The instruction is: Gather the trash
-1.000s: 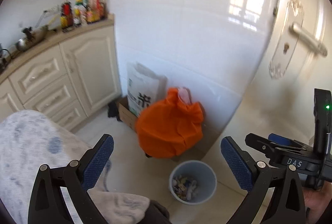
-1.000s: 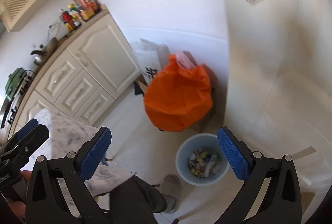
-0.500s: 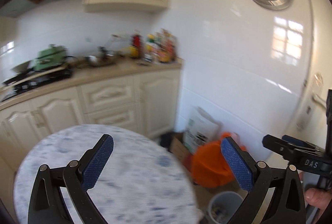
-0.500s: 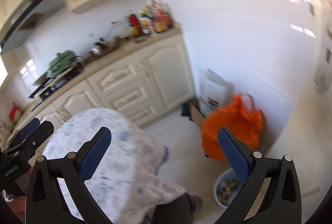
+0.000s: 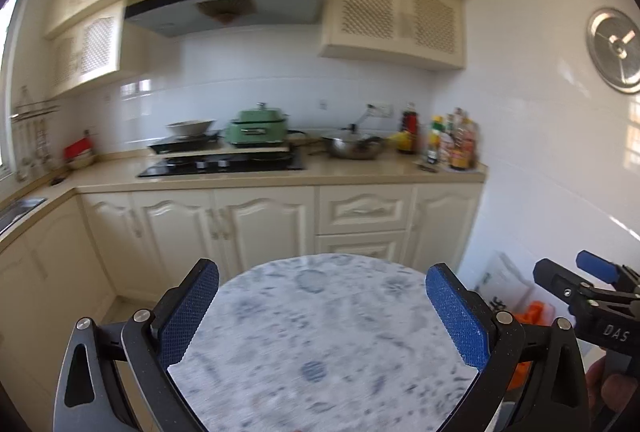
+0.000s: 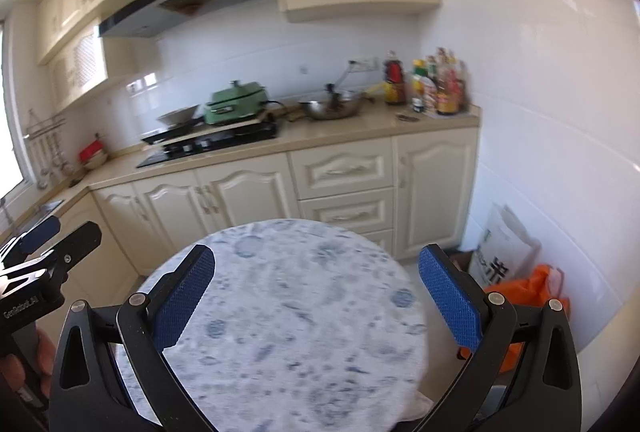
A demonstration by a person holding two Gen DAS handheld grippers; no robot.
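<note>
Over the round worktop (image 5: 320,344) with its blue-patterned cloth, both the left tongs (image 5: 322,316) and right tongs (image 6: 316,296) are held spread wide, nothing gripped.

round blue-patterned white table (image 6: 296,312) before cream cabinets (image 6: 344,172) | orange plastic bag (image 6: 524,292) right, apparently on floor | green pot (image 5: 258,128) on counter
</note>
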